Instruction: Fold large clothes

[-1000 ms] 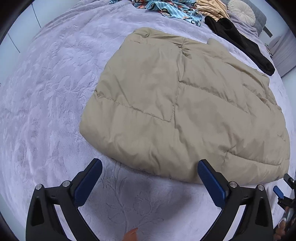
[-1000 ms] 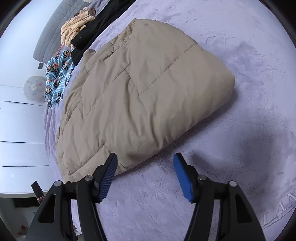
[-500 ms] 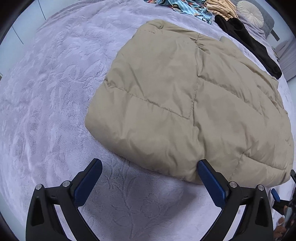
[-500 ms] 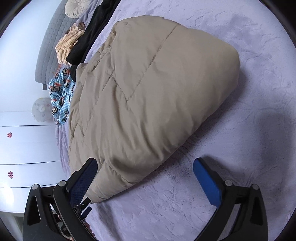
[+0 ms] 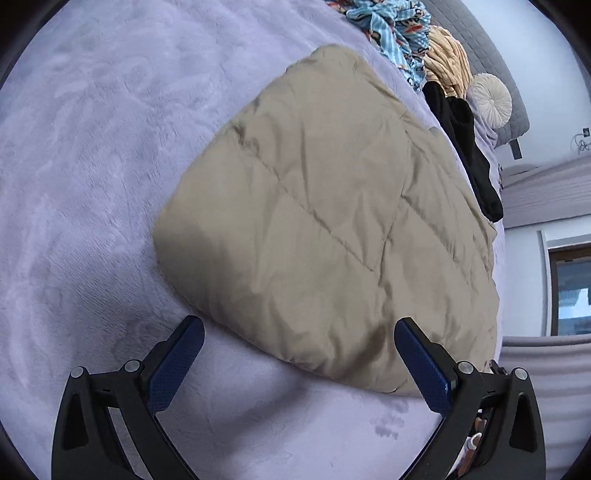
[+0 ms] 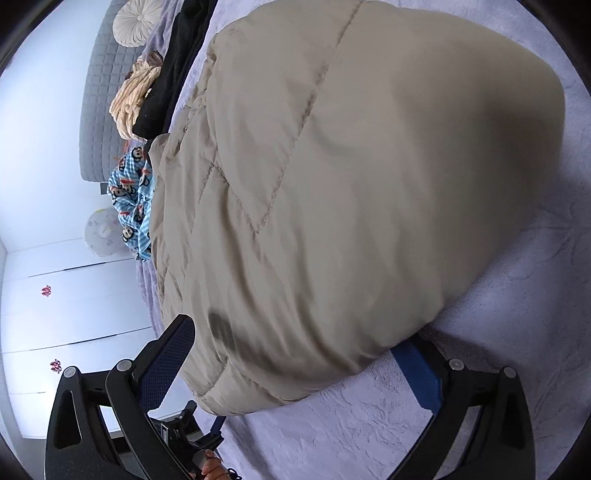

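1 tan jacket (image 5: 332, 221) lay folded on the lilac bedspread (image 5: 92, 147), near its foot edge. 2 grippers were in view. Beyond the jacket, toward the grey headboard (image 6: 99, 92), lay 3 other garments in a row: 1 blue printed piece (image 5: 388, 22), 1 yellow striped piece (image 5: 447, 62), 1 black piece (image 5: 465, 144). 1 round cream cushion (image 5: 489, 99) sat by the headboard.

Left gripper (image 5: 299, 354) was spread wide and held nothing; its right finger (image 5: 421, 365) overlapped the jacket's near edge in the picture, and whether it touched could not be told. Right gripper (image 6: 295, 365) was also wide, its fingers set to either side of the jacket's near corner; the tip of its right finger (image 6: 417, 369) was hidden behind the puffed hem. No clamp on the cloth was visible.

The blue piece was cut off at the left view's top edge. The jacket's near edge was motion-blurred in the right view, with a dark smudge (image 6: 221, 332) there of unclear nature. A fingertip showed at that view's bottom edge.

The jacket was quilted, puffy, with stitched panel seams, rounded at the fold, with layered edges along its side toward the garments.
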### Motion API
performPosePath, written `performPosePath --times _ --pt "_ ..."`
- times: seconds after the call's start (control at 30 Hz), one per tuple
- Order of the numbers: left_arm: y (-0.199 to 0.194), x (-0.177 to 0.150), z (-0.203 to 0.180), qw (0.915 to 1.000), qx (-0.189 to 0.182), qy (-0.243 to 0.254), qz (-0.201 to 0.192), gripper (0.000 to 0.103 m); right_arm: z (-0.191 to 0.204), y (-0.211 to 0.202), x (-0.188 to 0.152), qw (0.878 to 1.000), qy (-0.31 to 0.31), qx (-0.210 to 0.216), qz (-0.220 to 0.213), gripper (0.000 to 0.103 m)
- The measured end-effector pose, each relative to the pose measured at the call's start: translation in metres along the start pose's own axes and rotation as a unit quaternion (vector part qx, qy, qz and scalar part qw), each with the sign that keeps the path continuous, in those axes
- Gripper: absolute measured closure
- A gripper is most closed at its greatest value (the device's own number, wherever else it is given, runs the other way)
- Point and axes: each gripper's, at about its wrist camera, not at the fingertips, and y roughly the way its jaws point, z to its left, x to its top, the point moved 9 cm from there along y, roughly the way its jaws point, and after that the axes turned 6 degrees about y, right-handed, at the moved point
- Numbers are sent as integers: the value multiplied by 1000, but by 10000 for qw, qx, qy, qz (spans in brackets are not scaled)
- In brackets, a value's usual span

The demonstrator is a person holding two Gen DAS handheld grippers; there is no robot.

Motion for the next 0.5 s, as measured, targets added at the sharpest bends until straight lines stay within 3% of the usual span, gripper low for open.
performPosePath --times 0.2,0.37,0.43,0.5 --pt "27 15 -36 9974 -540 -323 -341 0 21 21 3 9993 -4 341 148 0" --pt "36 37 -37 9961 -460 -499 -572 4 40 36 11 9986 -181 454 190 0" --pt "39 41 -27 9950 -395 -700 -597 27 34 40 12 9988 -83 422 232 0" --pt "32 42 -22 9933 -574 -750 -666 62 29 40 12 9984 62 512 242 0"
